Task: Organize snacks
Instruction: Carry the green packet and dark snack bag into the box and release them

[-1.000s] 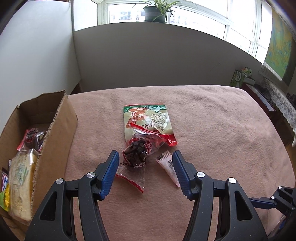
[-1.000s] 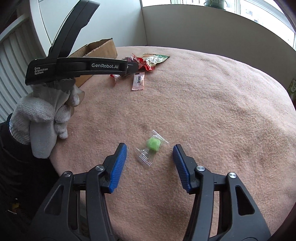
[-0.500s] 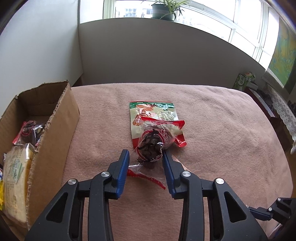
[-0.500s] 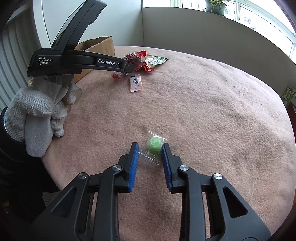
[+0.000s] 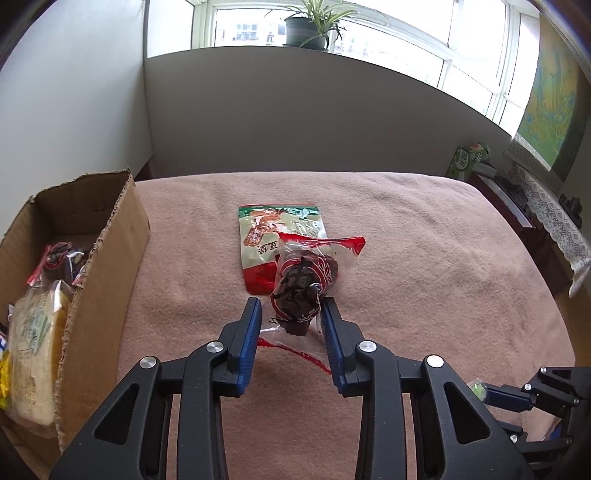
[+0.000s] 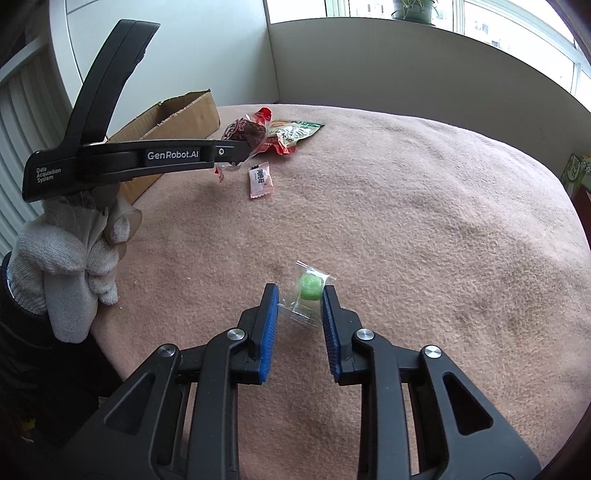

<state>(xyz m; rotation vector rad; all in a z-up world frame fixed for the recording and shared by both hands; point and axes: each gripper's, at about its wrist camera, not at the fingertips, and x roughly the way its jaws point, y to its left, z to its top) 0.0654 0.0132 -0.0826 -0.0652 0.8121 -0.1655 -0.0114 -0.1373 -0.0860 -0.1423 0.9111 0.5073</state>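
Note:
My left gripper [image 5: 291, 314] is shut on a clear red-trimmed packet of dark dried fruit [image 5: 303, 284] and holds it above the pink blanket; it also shows in the right wrist view [image 6: 245, 131]. A green-and-red snack bag [image 5: 273, 236] lies flat behind it. My right gripper [image 6: 300, 301] is shut on a clear wrapper with a green candy [image 6: 309, 287], lifted just off the blanket. A small pink sachet [image 6: 261, 181] lies on the blanket. A cardboard box [image 5: 107, 254] at the left holds bread and other packets.
The pink blanket [image 5: 424, 258] covers the table. A grey partition wall stands behind it, with a window and a potted plant [image 5: 308, 26] above. Green boxes [image 5: 467, 158] and a lace-covered shelf stand at the far right. The gloved hand [image 6: 70, 254] holds the left gripper.
Both grippers closed from wide open onto their packets. The left one lifted the dried-fruit packet off the blanket; the right one raised the green candy slightly.

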